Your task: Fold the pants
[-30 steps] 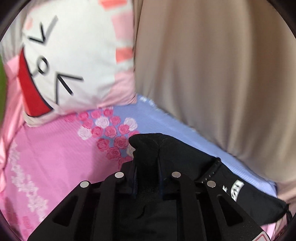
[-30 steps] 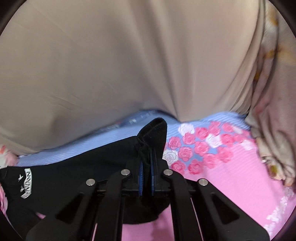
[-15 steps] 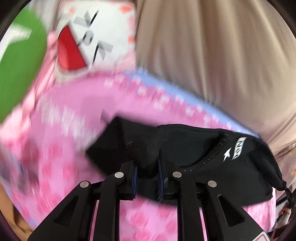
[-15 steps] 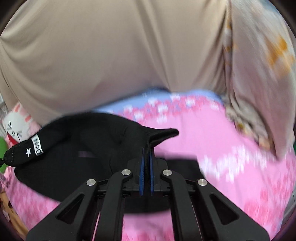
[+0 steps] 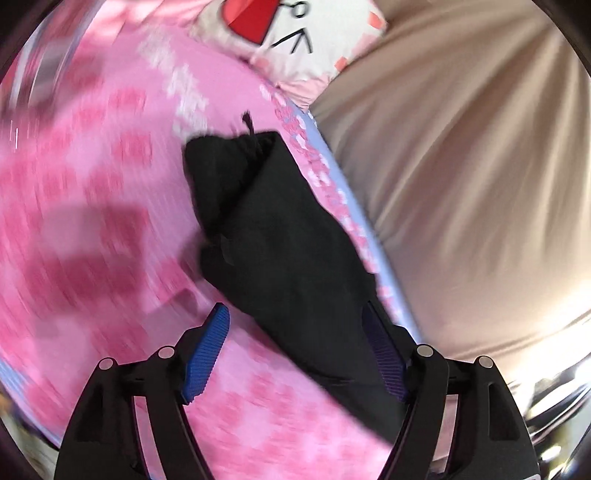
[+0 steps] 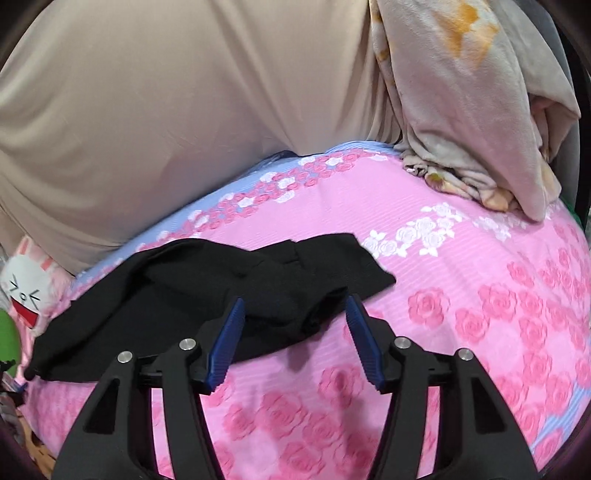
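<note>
So I've got both grippers spread wide with nothing pinched: the right gripper [image 6: 293, 308] sits just at the near edge of the black pants [image 6: 207, 291], which are lying in a rumpled, partly folded heap on the pink rose bedsheet [image 6: 461, 295] near the beige curtain [image 6: 166, 103]. My left gripper [image 5: 295, 332] is wide too, with the pants [image 5: 280, 236] passing between its fingers, and that view is badly blurred, cartoon-face pillow [image 5: 291, 33] up top.

Motion blur smears the pink bed sheet [image 5: 92, 206] at nine o'clock; the cartoon pillow [image 5: 295, 33] is cropped at twelve.
</note>
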`<state>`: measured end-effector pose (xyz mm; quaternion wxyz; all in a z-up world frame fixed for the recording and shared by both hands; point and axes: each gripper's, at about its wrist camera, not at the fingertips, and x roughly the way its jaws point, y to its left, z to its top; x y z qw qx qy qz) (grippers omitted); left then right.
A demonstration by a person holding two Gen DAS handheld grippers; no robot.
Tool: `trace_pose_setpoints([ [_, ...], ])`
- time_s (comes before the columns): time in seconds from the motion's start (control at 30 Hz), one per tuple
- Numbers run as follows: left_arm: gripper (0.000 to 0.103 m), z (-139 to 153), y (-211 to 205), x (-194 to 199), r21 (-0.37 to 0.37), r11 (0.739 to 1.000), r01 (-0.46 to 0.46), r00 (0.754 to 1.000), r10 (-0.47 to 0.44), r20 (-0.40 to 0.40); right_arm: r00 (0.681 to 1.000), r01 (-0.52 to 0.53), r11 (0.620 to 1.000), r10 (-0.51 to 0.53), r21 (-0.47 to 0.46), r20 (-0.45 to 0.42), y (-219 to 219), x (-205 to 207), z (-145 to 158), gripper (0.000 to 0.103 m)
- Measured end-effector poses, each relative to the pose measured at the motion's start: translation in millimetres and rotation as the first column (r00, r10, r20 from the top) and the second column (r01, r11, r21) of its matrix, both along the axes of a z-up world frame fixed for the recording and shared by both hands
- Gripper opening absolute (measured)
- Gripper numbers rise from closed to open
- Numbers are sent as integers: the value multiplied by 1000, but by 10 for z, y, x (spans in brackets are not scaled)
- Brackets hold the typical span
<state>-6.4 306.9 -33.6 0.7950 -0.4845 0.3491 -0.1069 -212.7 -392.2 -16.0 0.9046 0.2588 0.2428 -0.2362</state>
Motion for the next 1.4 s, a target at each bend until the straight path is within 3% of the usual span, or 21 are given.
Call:
trace_pose_setpoints([
  [0.07,76,-35,-23,-24,-45,999,-18,1000,18,5,999,-16,999,15,37,30,44,-61,4,56],
  [0.2,75,-181,-76,225,-78,997,-31,996,25,-85,996,-47,994,39,103,78,94,-64,-5,58],
  [0.23,66,-177,-67,286,-76,996,-42,995,36,-91,996,-49,992,40,114,81,125,-39,-7,58],
  [0.27,43,-133,-58,352,-68,997,-40,996,35,-80,995,-58,990,48,125,83,148,-20,-12,60],
  [0.3,30,-71,-51,417,-56,998,-22,997,18,-70,994,-72,988,60,140,89,168,4,-19,60],
  [0.33,10,-1,-47,480,-43,999,0,998,-3,-61,993,-86,984,71,159,99,185,35,-30,61],
  [0.47,9,367,8,783,45,997,56,997,-54,-49,991,-118,974,103,195,86,193,252,-26,63],
  [0.57,8,573,137,988,104,994,35,997,-28,-69,992,-103,963,81,250,97,110,371,1,63],
  [0.67,8,666,305,1082,147,989,1,998,8,-65,982,-152,942,111,298,151,137,488,99,64],
  [0.77,8,567,417,1263,151,988,14,994,2,-106,964,-243,912,190,331,184,270,760,171,64],
  [0.83,8,464,429,1287,164,986,22,991,1,-135,958,-281,890,239,358,158,366,1019,131,64],
  [0.93,8,319,468,1213,163,986,20,988,5,-151,969,-246,889,233,387,82,377,1313,-5,64],
  [1.1,8,197,554,1214,128,991,31,986,-9,-168,992,-116,872,126,476,10,52,1653,-193,64],
  [1.13,8,195,546,1215,139,990,35,986,-11,-169,995,-87,871,102,483,-5,-36,1728,-215,59],
  [1.2,8,190,535,1231,154,987,39,985,-12,-172,996,-59,864,82,500,-24,-153,1846,-270,16],
  [1.23,8,190,532,1246,157,987,40,985,-12,-174,997,-69,858,83,510,-5,-213,1892,-236,4],
  [1.3,8,198,538,1256,154,987,46,984,-18,-179,990,-130,888,91,442,110,-189,1811,87,3],
  [1.33,8,212,546,1247,158,986,51,984,-22,-179,972,-195,918,133,344,195,-81,1689,397,3],
  [1.4,8,253,545,1227,183,981,63,983,-29,-179,947,-253,947,202,197,248,114,1445,757,3],
])
